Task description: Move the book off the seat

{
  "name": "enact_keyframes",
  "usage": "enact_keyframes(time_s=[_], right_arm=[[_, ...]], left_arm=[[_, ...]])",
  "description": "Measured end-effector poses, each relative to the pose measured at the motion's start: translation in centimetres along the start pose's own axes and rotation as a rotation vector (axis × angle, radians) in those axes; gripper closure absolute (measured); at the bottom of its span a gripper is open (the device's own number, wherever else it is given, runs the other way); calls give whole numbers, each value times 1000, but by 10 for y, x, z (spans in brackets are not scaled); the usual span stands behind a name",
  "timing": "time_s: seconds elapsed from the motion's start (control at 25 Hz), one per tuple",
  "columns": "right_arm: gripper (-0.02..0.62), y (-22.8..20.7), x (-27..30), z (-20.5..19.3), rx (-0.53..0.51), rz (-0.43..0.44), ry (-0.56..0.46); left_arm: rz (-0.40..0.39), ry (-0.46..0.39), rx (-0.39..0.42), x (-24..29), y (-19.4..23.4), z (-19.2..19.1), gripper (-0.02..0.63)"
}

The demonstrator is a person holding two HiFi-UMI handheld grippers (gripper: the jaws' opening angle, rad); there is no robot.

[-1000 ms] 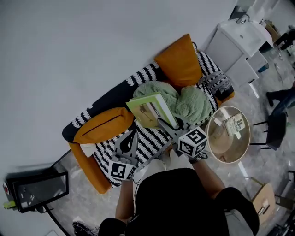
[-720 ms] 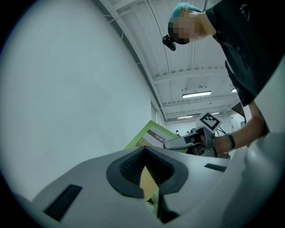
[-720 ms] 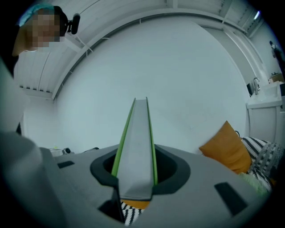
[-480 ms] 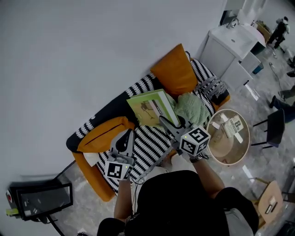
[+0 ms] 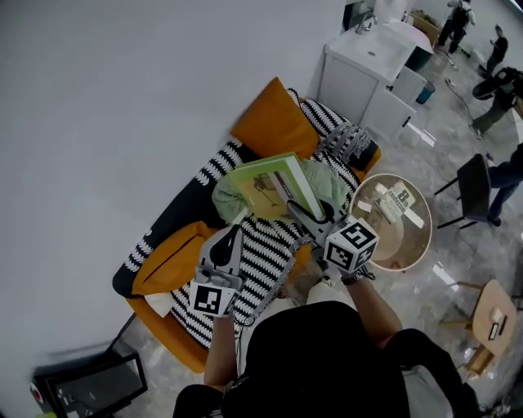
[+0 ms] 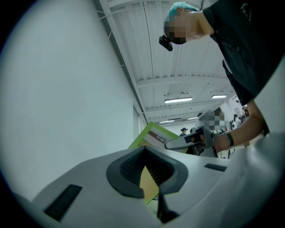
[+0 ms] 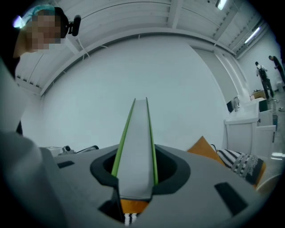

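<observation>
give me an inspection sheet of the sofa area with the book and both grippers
surface: black and white striped sofa seat, stripes bare in front of the person
job's things: green-covered book, raised over the seat and tilted, its edge clamped in the right gripper
clutter: orange back cushion, orange end cushion, green knitted blanket on the seat
grippers: right gripper shut on the book; left gripper jaws slightly apart, the book's corner in line with the gap, touch unclear
cables: thin dark line beside the sofa, possibly a lead
surroundings: round side table with small packs on it, white cabinet, people far off
</observation>
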State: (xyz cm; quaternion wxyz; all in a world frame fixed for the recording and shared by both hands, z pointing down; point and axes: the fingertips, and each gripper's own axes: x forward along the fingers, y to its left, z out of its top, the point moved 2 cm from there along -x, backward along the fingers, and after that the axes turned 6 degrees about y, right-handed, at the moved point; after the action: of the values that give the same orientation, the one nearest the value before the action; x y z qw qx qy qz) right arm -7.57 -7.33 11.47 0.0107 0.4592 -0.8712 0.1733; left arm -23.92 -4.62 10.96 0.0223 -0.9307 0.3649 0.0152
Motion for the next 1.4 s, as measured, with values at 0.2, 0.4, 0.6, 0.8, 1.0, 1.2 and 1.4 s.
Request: enact_keyframes(time_s=[0.2, 0.4, 0.6, 0.8, 1.0, 1.2, 1.4], right_arm=[[446, -34, -42, 5, 24, -105, -38], [446, -64, -91, 8, 46, -191, -63], [446, -91, -142, 10, 62, -261, -90], [446, -112, -192, 6, 87, -308, -121], [446, -121, -259, 2, 110, -341, -147], [446, -139, -319, -4, 133, -406, -177], [446, -161, -384, -15, 150, -487, -206]], left_arm=[[-103, -5, 7, 32, -31, 2, 597], [-184, -8, 9, 64, -68, 5, 597], [-267, -10, 6, 91, -118, 10, 597], [-330, 11, 13, 108, -168, 8, 597], [-372, 12, 30, 112, -233, 23, 597], [-442, 11, 24, 130, -289, 30, 597], [-521, 19, 10, 151, -348, 27, 597]])
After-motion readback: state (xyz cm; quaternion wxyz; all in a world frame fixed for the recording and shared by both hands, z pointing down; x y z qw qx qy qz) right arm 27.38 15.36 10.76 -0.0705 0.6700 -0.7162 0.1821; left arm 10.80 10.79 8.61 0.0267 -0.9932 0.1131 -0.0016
